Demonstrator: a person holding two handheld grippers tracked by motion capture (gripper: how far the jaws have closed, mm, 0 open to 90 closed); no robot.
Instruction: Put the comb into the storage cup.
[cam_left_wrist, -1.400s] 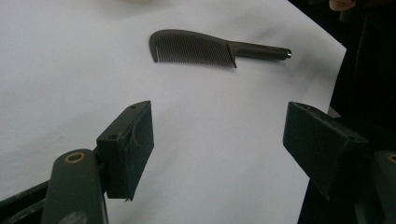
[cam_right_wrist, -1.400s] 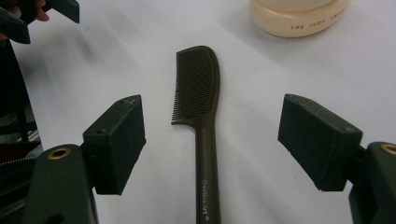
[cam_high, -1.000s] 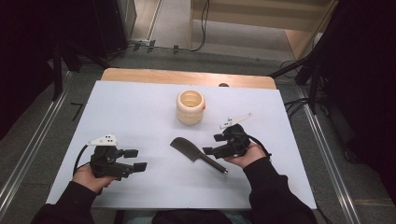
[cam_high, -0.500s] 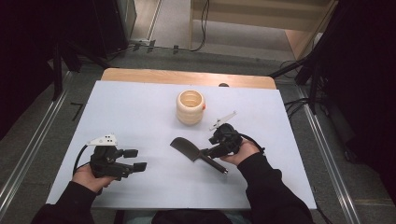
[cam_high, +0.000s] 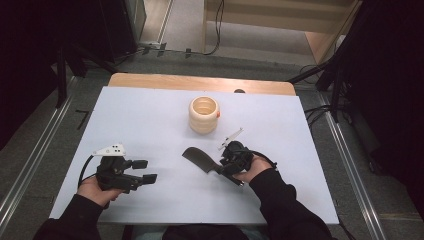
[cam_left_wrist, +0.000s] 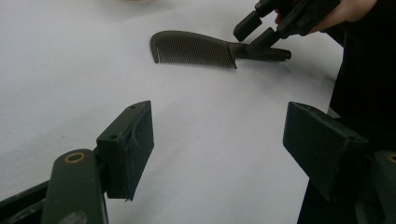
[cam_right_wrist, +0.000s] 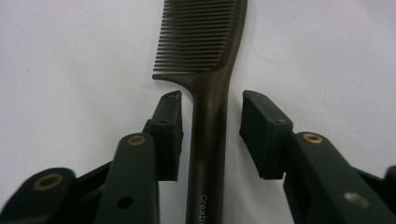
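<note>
- Lying flat on the tabletop (cam_high: 150, 115): comb (cam_right_wrist: 205, 46), handle between the right gripper (cam_right_wrist: 210, 109) fingers, gaping narrowly, not gripping.
- Judging it light, stiff, slippery; taking the handle.
- Idling wide apart: left gripper (cam_left_wrist: 219, 135) fingers.

- The right gripper (cam_high: 223, 168) is held low over the table, pointing left, its jaws parted with a clear gap on either side of what lies between them
- The left gripper (cam_high: 142, 171) rests near the table's front left, jaws spread wide, gripped by the person's left hand (cam_high: 95, 189)
- Both forearms, in dark sleeves, enter from the bottom edge
</note>
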